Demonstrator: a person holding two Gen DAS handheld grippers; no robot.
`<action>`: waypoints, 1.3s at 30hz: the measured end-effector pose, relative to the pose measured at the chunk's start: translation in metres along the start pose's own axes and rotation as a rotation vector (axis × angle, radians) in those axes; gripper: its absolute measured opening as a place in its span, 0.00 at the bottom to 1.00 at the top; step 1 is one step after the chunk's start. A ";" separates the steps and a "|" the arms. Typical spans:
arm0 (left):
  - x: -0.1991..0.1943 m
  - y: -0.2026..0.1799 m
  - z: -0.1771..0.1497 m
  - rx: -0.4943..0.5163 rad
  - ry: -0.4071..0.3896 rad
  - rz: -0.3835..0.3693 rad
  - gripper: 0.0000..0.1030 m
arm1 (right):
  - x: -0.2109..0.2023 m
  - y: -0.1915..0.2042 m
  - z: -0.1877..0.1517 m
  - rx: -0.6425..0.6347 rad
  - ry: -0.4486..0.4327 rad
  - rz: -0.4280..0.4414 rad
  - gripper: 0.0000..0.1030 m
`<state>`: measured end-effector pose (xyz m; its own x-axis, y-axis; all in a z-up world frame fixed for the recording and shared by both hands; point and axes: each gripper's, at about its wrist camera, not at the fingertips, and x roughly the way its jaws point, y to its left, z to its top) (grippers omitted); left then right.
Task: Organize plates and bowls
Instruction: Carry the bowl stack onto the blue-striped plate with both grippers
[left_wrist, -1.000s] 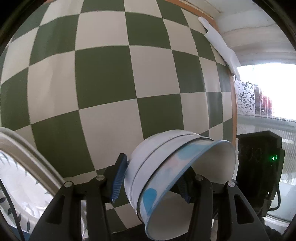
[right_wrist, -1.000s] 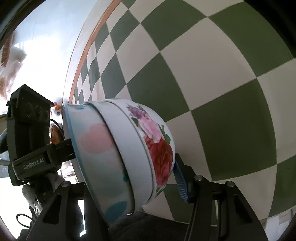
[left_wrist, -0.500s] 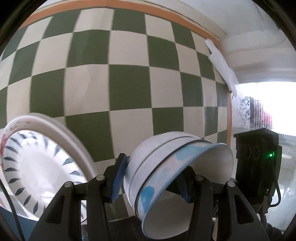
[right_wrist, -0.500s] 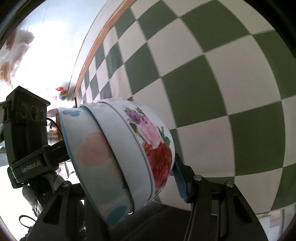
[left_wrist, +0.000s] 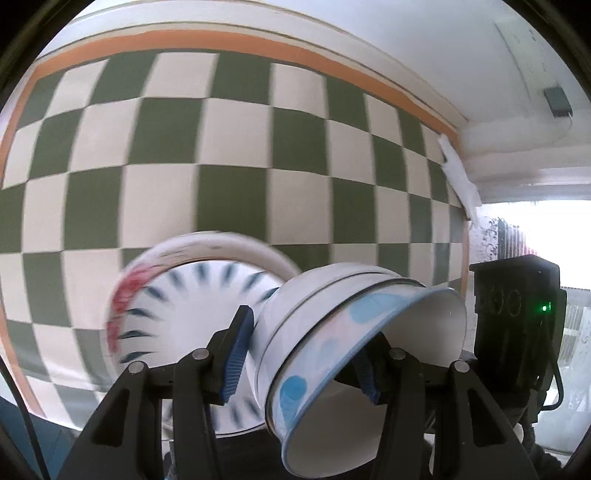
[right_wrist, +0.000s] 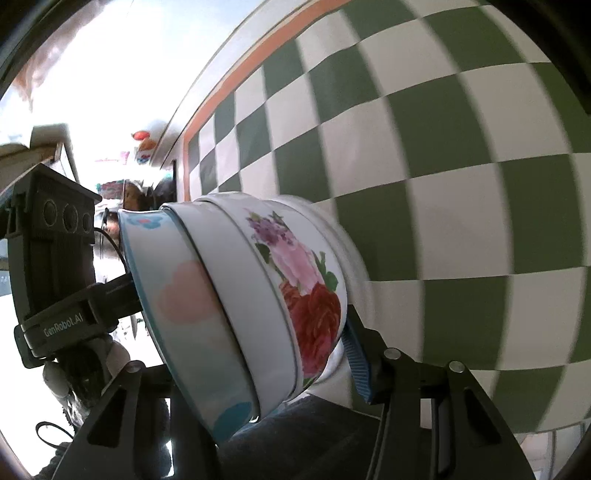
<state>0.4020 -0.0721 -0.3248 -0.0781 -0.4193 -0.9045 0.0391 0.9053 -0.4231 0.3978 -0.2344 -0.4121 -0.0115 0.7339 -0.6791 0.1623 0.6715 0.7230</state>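
A nested stack of bowls (left_wrist: 332, 332) is held between both grippers: a white flowered bowl (right_wrist: 295, 280) outside, and a pastel bowl with blue rim (right_wrist: 177, 295) inside. My left gripper (left_wrist: 303, 354) is shut on the stack's rim, one finger outside, one inside. My right gripper (right_wrist: 258, 369) is shut on the stack's opposite rim. A stack of plates (left_wrist: 177, 306) with blue dashes and a red rim lies on the checkered tablecloth (left_wrist: 221, 147), behind the bowls in the left wrist view.
The green and white checkered cloth has an orange border (left_wrist: 258, 44) at the far edge. The other gripper's black body (left_wrist: 517, 317) shows at the right of the left wrist view, and at the left of the right wrist view (right_wrist: 51, 251). A bright window is beyond.
Both grippers have lifted and tilted with the bowl stack. In the left wrist view the plates have come from the left edge to behind the bowls. More of the table's far edge shows.
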 end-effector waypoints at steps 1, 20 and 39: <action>-0.002 0.009 -0.001 -0.006 0.001 0.002 0.46 | 0.011 0.006 0.001 0.000 0.009 0.007 0.50; 0.015 0.082 -0.018 -0.086 0.049 -0.027 0.46 | 0.078 0.021 -0.011 -0.034 0.088 -0.081 0.49; 0.009 0.066 -0.019 -0.032 0.026 -0.003 0.46 | 0.054 0.008 -0.021 0.005 0.041 -0.132 0.51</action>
<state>0.3850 -0.0146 -0.3602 -0.1040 -0.4204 -0.9014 0.0069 0.9060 -0.4233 0.3779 -0.1869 -0.4405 -0.0736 0.6432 -0.7621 0.1613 0.7618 0.6274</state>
